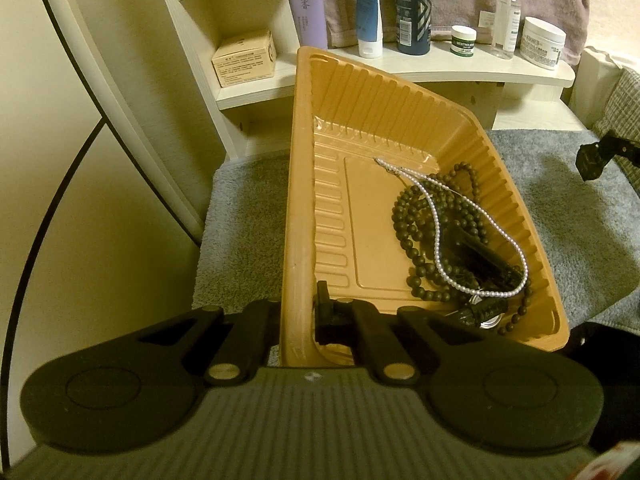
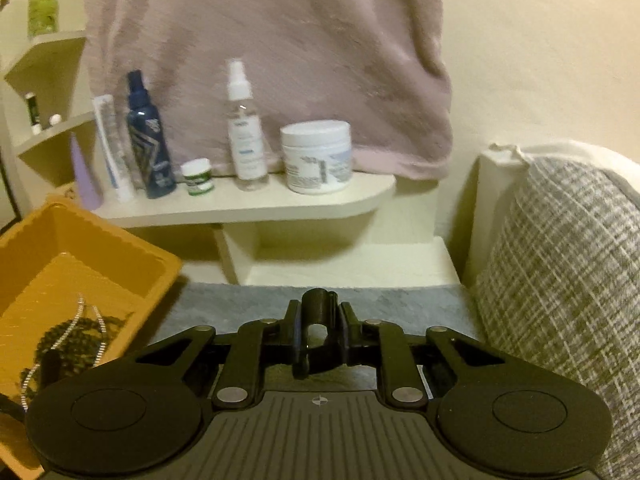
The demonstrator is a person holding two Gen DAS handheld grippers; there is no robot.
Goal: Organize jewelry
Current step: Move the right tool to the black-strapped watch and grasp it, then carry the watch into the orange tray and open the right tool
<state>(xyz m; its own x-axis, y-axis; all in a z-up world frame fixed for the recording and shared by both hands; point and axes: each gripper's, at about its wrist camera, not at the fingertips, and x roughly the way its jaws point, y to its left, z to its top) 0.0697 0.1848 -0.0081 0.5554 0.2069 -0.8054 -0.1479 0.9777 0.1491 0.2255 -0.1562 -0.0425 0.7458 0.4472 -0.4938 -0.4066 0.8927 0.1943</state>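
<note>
- The left gripper [image 1: 298, 312] was squeezed nearly all the way shut on the near-left rim of the orange tray [image 1: 304, 184], one finger outside the wall and one inside, so it was pinching the plastic edge itself.
- The right gripper [image 2: 319, 332] was mostly closed too, with a small dark ribbed clip-looking thing [image 2: 318, 308] wedged between its fingers. It's black on black, so I couldn't tell exactly what it was. It was held above the grey towel [image 2: 248, 304], off to the right of the tray.
- That dark piece stood roughly upright in the grip, rounded end pointing up and away from the camera, long axis running along the fingers.
- The tray sat on the grey towel with its long side running away from the left camera toward the white shelf [image 1: 460, 72], angled a bit.
- Inside the tray, everything was piled in the right-hand half: a dark bead necklace [image 1: 404, 216] looped around, a pearl strand [image 1: 440, 240] draped over the top of it with its tail reaching toward the tray's far end, and a black chunky piece [image 1: 480, 252] in the middle of the heap. The left half of the tray floor was bare.
- On the shelf behind stood bottles, a spray bottle [image 2: 244, 128] and a big white jar [image 2: 316, 156], with a pinkish towel [image 2: 280, 60] hanging behind them.
</note>
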